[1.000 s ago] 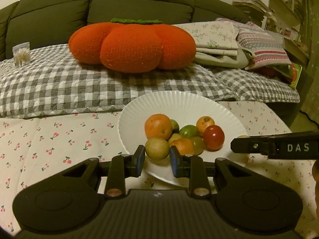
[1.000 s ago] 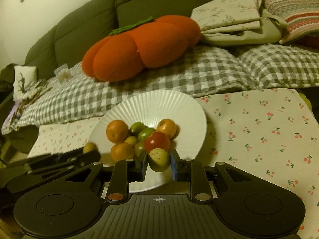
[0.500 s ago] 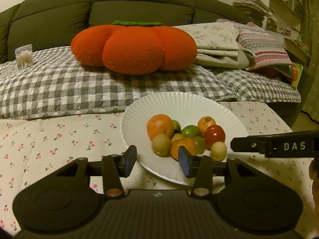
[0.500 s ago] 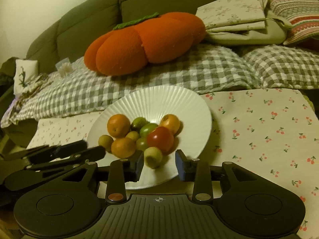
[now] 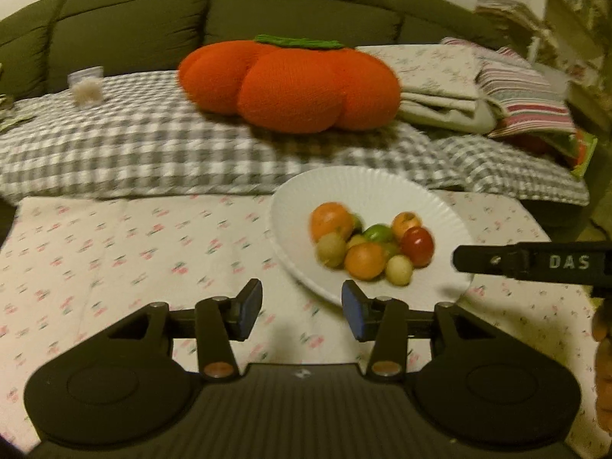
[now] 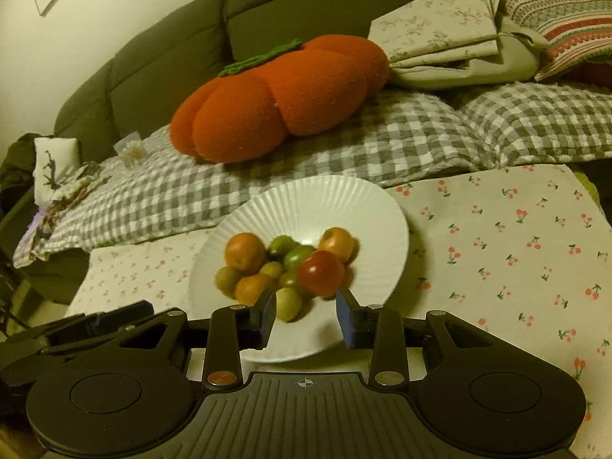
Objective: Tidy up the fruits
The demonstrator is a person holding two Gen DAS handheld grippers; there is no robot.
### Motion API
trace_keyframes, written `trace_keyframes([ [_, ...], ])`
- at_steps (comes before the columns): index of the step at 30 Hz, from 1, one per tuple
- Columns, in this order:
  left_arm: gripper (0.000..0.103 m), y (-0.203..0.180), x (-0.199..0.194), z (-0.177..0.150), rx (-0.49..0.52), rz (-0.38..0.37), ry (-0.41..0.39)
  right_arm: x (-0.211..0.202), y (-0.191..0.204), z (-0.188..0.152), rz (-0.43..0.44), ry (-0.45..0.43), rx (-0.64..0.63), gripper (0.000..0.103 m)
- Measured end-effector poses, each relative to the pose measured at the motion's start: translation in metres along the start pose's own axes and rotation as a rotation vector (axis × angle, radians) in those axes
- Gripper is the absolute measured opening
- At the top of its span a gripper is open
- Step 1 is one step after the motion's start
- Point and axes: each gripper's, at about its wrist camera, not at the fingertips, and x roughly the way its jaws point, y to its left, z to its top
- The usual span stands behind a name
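A white ribbed plate (image 6: 306, 199) sits on the counter (image 6: 497, 237), on a cherry-print cloth, and serves as the landmark. All the fruit is piled on the plate's near half: a red tomato (image 6: 320, 272), two larger oranges (image 6: 244, 251), a smaller orange at the back, several green fruits, and a pale yellow-green fruit (image 6: 287, 303) at the front of the heap.

The right tongs (image 6: 306, 315) hang over the plate's near rim, jaws parted, gripping nothing; the pale fruit lies just beyond its left pad, whether touching cannot be told.

The left tongs (image 5: 302, 308) stand over the cloth just left of the plate, jaws apart and empty.

White letters "DAS" show on the right tongs' black finger (image 5: 535, 262), right of the plate.

An orange pumpkin cushion (image 5: 290, 84) lies on the sofa beyond the plate.
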Motion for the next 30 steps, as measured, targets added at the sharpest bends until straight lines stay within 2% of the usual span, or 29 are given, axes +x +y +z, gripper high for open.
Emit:
trace_keyframes([
  [7,0.045,0.006,-0.032,-0.009,-0.054,0.043,0.032,-0.032,0.029,-0.015,-0.011,-0.021,-0.058,0.034],
  [18,0.045,-0.005,-0.087,-0.041,-0.033,0.132,-0.015,-0.082,0.045,-0.032,-0.036,-0.08,-0.079,0.034],
  [23,0.045,-0.004,-0.109,-0.054,-0.054,0.156,-0.031,-0.099,0.052,-0.039,-0.045,-0.118,-0.088,0.034],
  [30,0.045,-0.012,-0.127,-0.073,-0.031,0.194,-0.052,-0.115,0.063,-0.067,-0.026,-0.101,-0.087,0.034],
])
